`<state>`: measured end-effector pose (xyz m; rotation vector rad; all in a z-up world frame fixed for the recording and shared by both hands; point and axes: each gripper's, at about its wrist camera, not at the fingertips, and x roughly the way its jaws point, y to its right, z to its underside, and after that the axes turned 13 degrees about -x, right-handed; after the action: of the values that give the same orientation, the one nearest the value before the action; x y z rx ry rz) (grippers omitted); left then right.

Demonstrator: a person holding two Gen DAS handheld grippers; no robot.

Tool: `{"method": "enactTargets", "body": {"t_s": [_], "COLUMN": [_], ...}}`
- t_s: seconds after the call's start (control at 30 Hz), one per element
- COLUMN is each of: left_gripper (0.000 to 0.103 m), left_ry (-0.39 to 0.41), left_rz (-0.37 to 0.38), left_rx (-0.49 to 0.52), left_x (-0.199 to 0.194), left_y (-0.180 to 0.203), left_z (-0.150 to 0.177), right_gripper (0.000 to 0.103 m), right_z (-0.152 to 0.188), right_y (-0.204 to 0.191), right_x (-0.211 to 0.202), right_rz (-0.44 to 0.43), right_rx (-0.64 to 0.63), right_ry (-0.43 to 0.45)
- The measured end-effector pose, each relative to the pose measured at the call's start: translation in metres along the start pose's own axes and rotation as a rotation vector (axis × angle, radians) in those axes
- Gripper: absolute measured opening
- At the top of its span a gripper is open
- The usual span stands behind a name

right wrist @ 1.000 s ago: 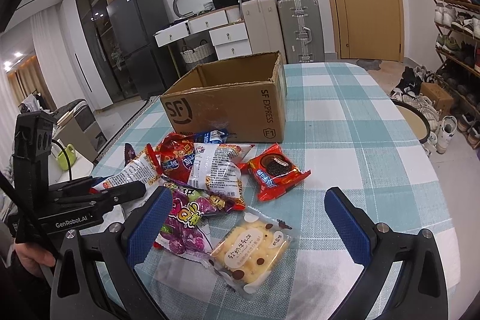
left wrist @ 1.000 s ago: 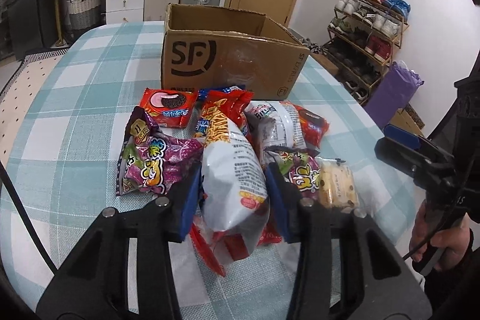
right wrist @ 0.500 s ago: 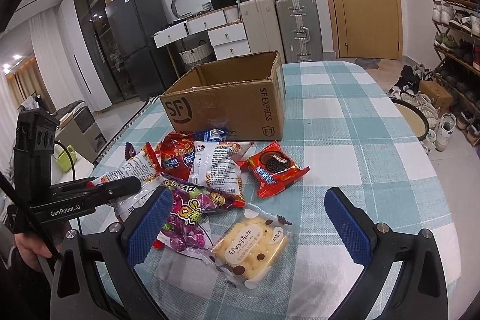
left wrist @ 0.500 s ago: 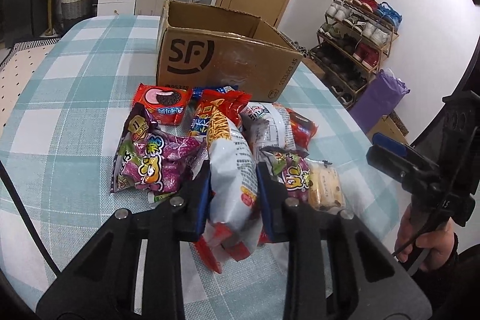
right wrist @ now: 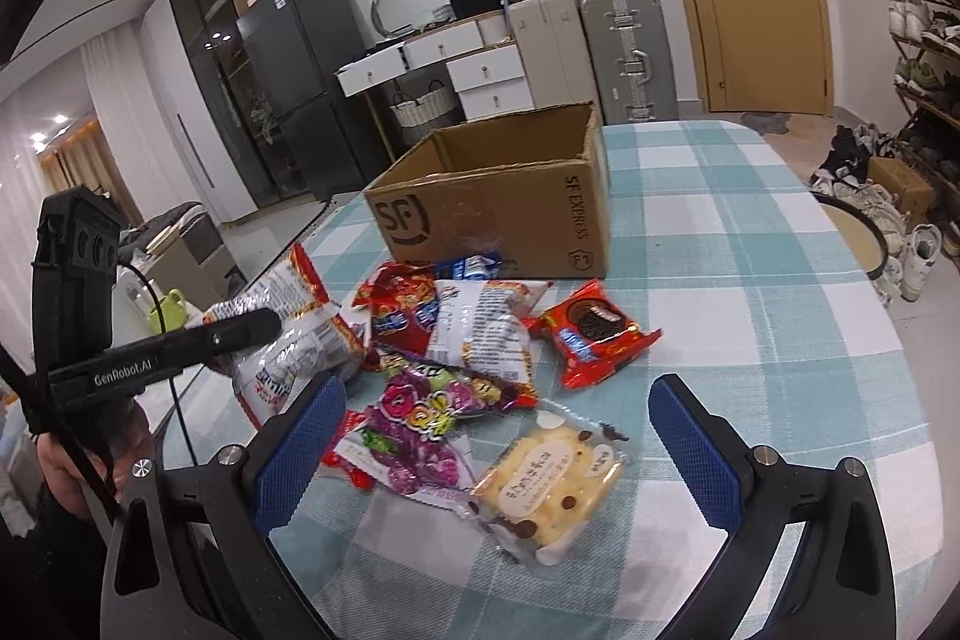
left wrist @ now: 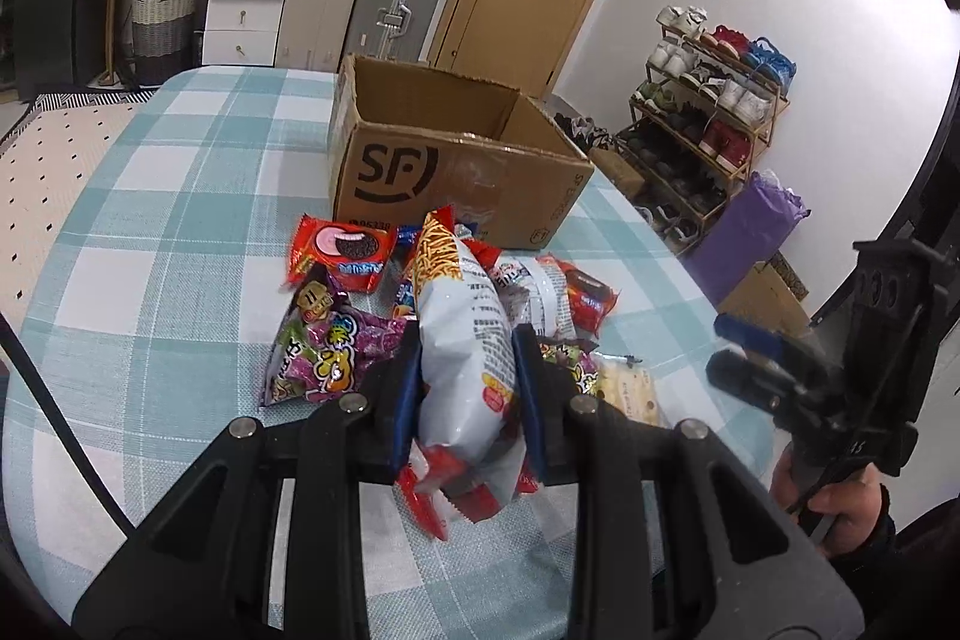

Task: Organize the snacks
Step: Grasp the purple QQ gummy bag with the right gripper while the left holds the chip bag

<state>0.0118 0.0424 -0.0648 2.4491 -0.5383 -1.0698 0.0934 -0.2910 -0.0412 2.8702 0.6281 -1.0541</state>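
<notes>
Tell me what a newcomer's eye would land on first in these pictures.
First, the white chip bag squeezed between the left gripper fingers, lifted at the near edge of the snack pile. Behind the pile stands the open cardboard box on the checked tablecloth. Nearer the right gripper, whose fingers stand wide apart, lie a yellow cake packet and a purple candy bag.

Glossy foil, matt cardboard, woven cloth

A glossy white-and-red crinkled plastic snack bag (left wrist: 462,340), a matt brown cardboard box (left wrist: 456,172) and a teal-checked cloth-covered surface (left wrist: 150,244) are seen.
</notes>
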Motion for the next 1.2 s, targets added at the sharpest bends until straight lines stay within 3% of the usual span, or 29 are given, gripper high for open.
{"method": "enactTargets", "body": {"t_s": [0.37, 0.7, 0.9, 0.97, 1.2], "left_gripper": [0.026, 0.026, 0.026, 0.026, 0.026], "left_ry": [0.072, 0.079, 0.069, 0.065, 0.055], "left_rz": [-0.050, -0.077, -0.079, -0.081, -0.097], "left_rx": [0.029, 0.020, 0.017, 0.008, 0.008], "left_x": [-0.033, -0.043, -0.040, -0.038, -0.034], "left_y": [0.000, -0.010, -0.015, -0.017, -0.017], "left_z": [-0.003, 0.001, 0.002, 0.001, 0.003], "right_gripper": [0.103, 0.102, 0.081, 0.079, 0.059], "right_z": [0.001, -0.001, -0.002, -0.003, -0.005], "right_y": [-0.026, -0.037, -0.036, -0.038, -0.036], "right_x": [0.037, 0.084, 0.109, 0.116, 0.121], "right_rz": [-0.174, -0.177, -0.165, -0.162, -0.160], "right_rx": [0.025, 0.063, 0.088, 0.075, 0.071], "right_ry": [-0.087, -0.217, -0.284, -0.288, -0.280]}}
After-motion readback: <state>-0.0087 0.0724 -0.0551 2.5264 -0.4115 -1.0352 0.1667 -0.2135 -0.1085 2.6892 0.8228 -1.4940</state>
